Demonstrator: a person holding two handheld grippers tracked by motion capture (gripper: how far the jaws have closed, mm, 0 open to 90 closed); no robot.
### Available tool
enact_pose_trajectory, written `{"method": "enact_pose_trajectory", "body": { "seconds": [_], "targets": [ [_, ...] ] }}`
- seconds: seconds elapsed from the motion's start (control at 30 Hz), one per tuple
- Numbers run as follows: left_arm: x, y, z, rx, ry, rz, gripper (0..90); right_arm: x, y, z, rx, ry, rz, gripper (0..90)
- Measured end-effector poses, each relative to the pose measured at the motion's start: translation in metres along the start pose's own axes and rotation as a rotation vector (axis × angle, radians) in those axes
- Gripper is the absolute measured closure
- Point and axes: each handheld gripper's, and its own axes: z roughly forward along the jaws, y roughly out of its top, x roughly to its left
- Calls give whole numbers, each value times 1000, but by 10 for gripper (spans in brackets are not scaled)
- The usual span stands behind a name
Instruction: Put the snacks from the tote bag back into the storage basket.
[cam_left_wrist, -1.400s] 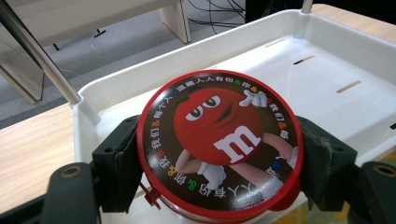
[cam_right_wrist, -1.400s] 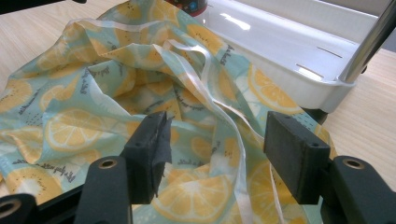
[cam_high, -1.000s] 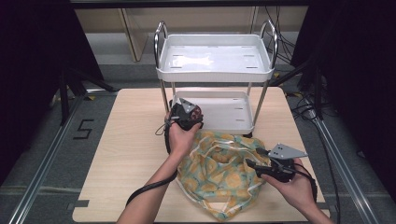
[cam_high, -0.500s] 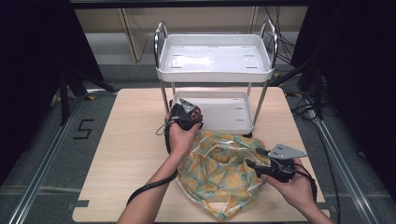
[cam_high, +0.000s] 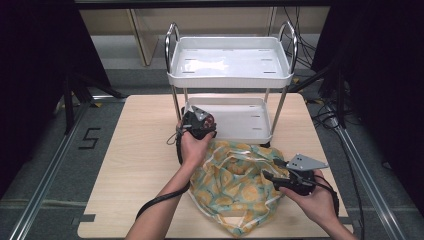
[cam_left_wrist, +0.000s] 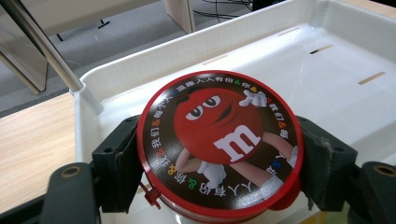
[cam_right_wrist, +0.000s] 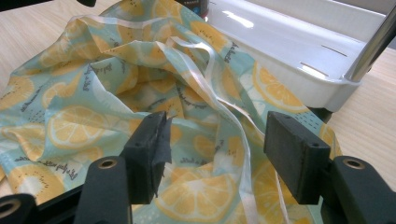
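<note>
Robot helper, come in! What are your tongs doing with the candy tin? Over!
Left tongs shut on candy tin, over cart's lower tray. Right tongs open over fruit-print bag. Nothing blocking.

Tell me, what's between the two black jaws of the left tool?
A round red candy tin with a cartoon lid sits between them, pressed by both pads, over the cart's white lower tray. The left gripper view shows it.

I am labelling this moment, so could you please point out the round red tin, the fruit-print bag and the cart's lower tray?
Round red tin (cam_left_wrist: 219, 147), left gripper view: middle of its printed lid.
Fruit-print bag (cam_high: 235, 187), high view: middle of the crumpled fabric.
Lower tray (cam_high: 250, 117), high view: bare white floor.
</note>
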Motion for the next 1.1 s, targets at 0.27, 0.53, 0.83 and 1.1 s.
{"method": "enact_pose_trajectory", "body": {
  "seconds": [0.27, 0.53, 0.83, 1.1],
  "targets": [
    [1, -2, 3, 1, -3, 0, 252, 0, 0, 0, 5, 0, -7, 412],
    [1, -3, 5, 5, 0, -4, 252, 0, 0, -1, 14, 3, 7, 409],
    [2, -6, 8, 16, -11, -18, 252, 1, 0, 0, 15, 4, 12, 403],
    [2, -7, 9, 11, -15, -26, 251, 0, -1, 1, 5, -1, -3, 400]
  ]
}}
